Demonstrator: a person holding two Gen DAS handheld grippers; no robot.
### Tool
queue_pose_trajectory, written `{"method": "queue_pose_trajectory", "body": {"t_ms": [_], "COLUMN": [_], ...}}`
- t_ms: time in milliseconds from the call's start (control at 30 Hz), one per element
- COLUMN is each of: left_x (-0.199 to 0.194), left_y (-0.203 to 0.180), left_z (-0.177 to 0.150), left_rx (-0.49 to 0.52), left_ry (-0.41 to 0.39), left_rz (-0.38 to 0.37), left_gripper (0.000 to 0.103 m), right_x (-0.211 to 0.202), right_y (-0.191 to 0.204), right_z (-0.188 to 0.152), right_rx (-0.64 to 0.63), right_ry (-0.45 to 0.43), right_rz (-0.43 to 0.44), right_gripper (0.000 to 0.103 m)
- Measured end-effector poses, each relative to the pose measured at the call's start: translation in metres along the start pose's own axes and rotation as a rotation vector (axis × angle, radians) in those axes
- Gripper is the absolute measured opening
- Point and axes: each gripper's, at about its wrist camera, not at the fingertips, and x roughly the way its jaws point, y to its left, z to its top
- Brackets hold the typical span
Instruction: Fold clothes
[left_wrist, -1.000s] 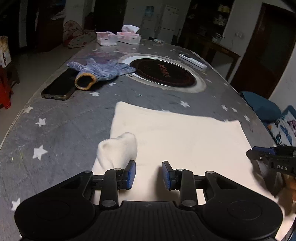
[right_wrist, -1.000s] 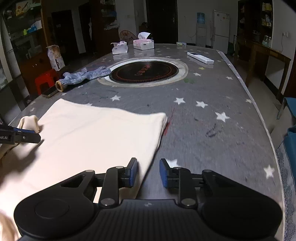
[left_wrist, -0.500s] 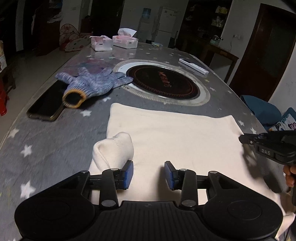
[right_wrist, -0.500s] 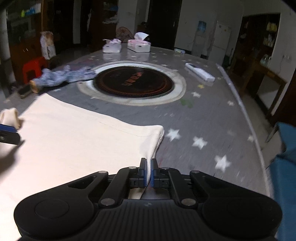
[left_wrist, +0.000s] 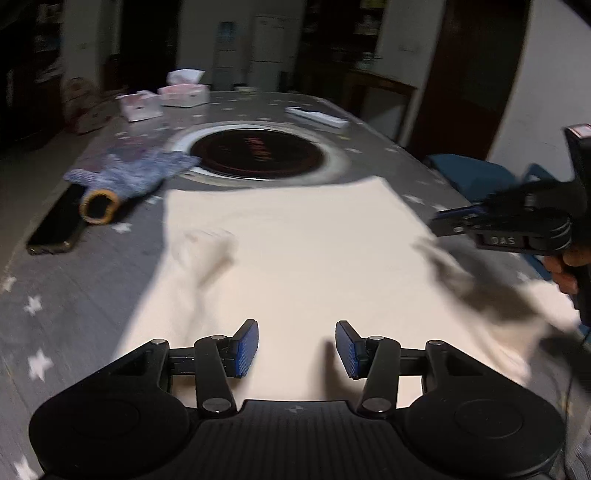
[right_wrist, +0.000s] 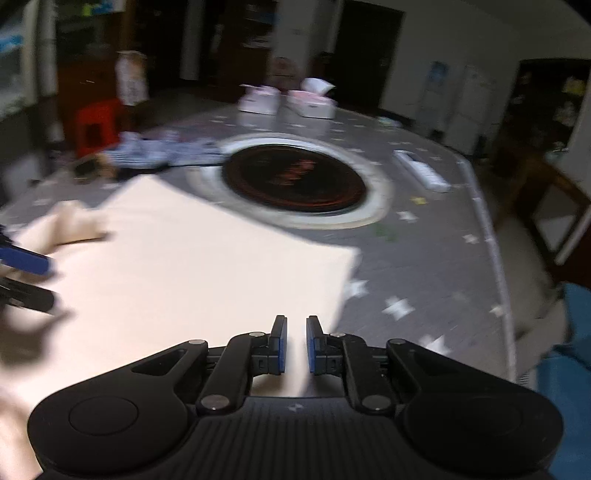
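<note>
My left gripper (left_wrist: 296, 349): jaws spreading apart, nothing between the blue pads; it hovers over the near part of the cloth.

My right gripper (right_wrist: 295, 345): jaws a narrow gap apart and opening; cloth shows pale through the gap, but the pads do not press on it that I can see. In the left view this gripper (left_wrist: 448, 225) sits at the cloth's right side, my hand (left_wrist: 565, 269) on its grip.

Cloth (left_wrist: 295, 251): cream, spread flat on the table (left_wrist: 66, 295), directly ahead of both grippers. A rumpled lump (blurred) lies at its left side (left_wrist: 201, 247); its far right corner (right_wrist: 343, 258) ends just short of the ring.

Table: grey, patterned with white stars.

Ring plate (left_wrist: 258, 155): dark round inset with a pale rim, beyond the cloth.

Glove (left_wrist: 129, 177): blue knit with an orange cuff, left of the plate, near the cloth's far left corner.

Phone (left_wrist: 59, 229): dark, beside the glove near the table's left edge.

Tissue boxes (left_wrist: 184, 94): two, at the far end.

Remote (right_wrist: 421, 170): white, right of the plate.
</note>
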Motion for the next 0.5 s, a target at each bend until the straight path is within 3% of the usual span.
{"method": "queue_pose_trajectory", "body": {"t_ms": [233,333,433,500], "left_x": [-0.046,-0.050,-0.044,-0.040], "left_y": [-0.033,-0.042,-0.047,-0.048], "left_z": [-0.033,-0.041,-0.047,-0.052], "left_rx": [0.060,0.111,0.151,0.165], "left_ry": [-0.034,-0.034,-0.023,-0.017], "left_rz": [-0.153,-0.139,-0.098,-0.087], "left_gripper": [0.050,0.050,0.047,0.026], "right_x": [-0.075,-0.091,-0.092,-0.089], "right_y": [0.047,0.067,0.085,0.095], "right_z": [-0.034,-0.047,-0.058,-0.063], "right_rx": [-0.019,-0.053,-0.101,-0.125], "right_ry": [-0.025,-0.017,-0.007,0.001], "right_rz": [0.276,0.352,0.360,0.346], "right_gripper": [0.012,0.014,0.016,0.016]}}
